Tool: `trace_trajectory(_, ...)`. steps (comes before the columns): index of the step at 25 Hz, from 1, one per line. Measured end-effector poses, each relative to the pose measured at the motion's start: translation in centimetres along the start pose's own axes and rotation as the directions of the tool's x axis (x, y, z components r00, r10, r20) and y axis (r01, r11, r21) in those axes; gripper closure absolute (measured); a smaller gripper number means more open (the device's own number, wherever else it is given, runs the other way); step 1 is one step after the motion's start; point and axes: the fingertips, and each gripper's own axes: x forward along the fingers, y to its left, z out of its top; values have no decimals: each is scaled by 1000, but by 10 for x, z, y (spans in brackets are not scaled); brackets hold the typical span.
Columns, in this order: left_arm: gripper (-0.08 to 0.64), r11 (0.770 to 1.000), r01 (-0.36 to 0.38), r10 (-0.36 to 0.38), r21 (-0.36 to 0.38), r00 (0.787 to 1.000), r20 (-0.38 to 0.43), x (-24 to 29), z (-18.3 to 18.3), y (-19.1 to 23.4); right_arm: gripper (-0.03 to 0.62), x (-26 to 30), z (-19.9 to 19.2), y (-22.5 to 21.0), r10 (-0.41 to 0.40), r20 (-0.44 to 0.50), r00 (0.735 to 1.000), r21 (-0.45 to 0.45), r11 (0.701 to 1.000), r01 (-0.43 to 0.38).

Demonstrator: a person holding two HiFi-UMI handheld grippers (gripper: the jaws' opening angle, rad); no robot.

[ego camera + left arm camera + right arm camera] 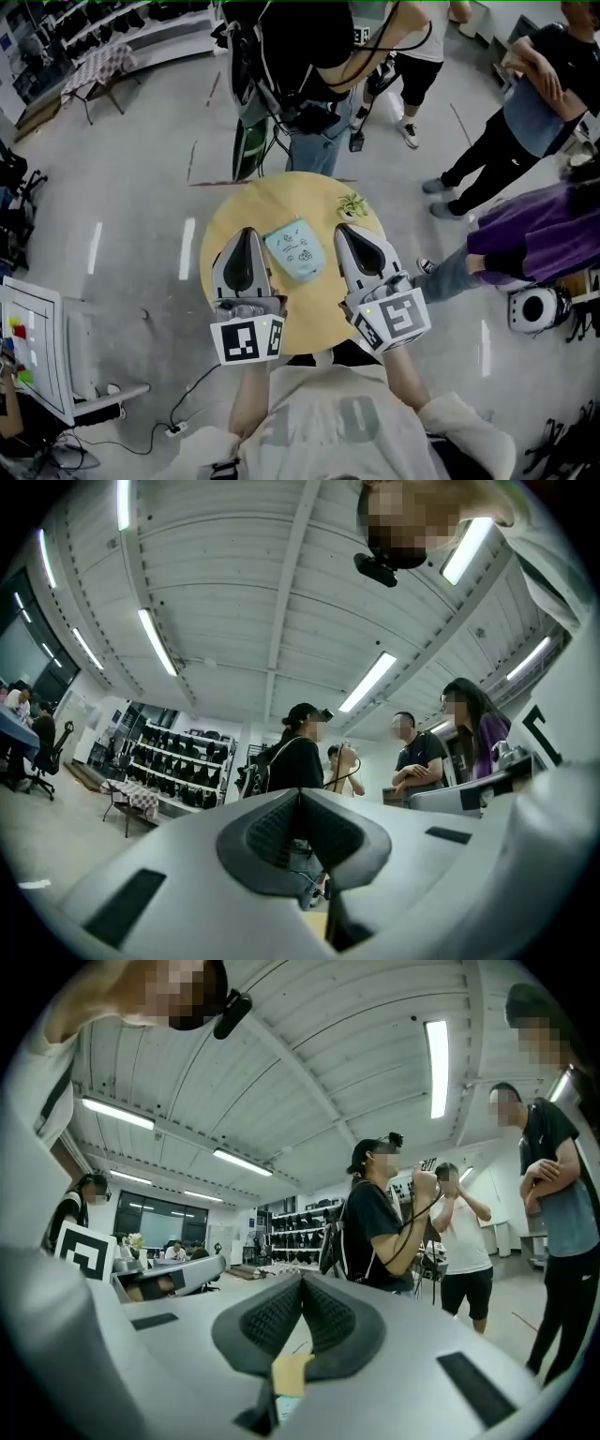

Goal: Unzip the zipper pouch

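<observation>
Pale-blue zipper pouch point(296, 250), between left gripper point(246, 232) and right gripper point(344, 230), fingers point(240, 262) closed

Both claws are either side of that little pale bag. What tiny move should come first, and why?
Probably open the left gripper and bring it onto an edge of the pale mint fabric zipper pouch to steady it. The pouch lies untouched on the round wooden table between it and the right gripper, and both have their jaws shut.

1. Floor point(131, 216): pale grey, glossy, marked with short pale strips.
2. Ceiling point(244, 602): white ribbed panels, long strip lights point(157, 641) lit.
3. Shelving racks point(178, 761) of dark items along far wall.
4. Small checked-cloth table point(101, 64) near the racks.
</observation>
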Motion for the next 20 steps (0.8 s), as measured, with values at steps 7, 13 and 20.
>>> trace_trajectory(7,532,997,-71,72,15,997,-12,12,-10,-2,563,21,-18,-19,66,-20,998,46,997,-65)
trace_trajectory(13,532,994,-108,108,33,994,-4,18,-8,5,563,34,-25,-23,99,-34,995,68,993,-96)
trace_trajectory(20,532,991,-124,125,47,992,-15,26,-14,6,453,55,-42,-22,240,-58,969,205,953,-224)
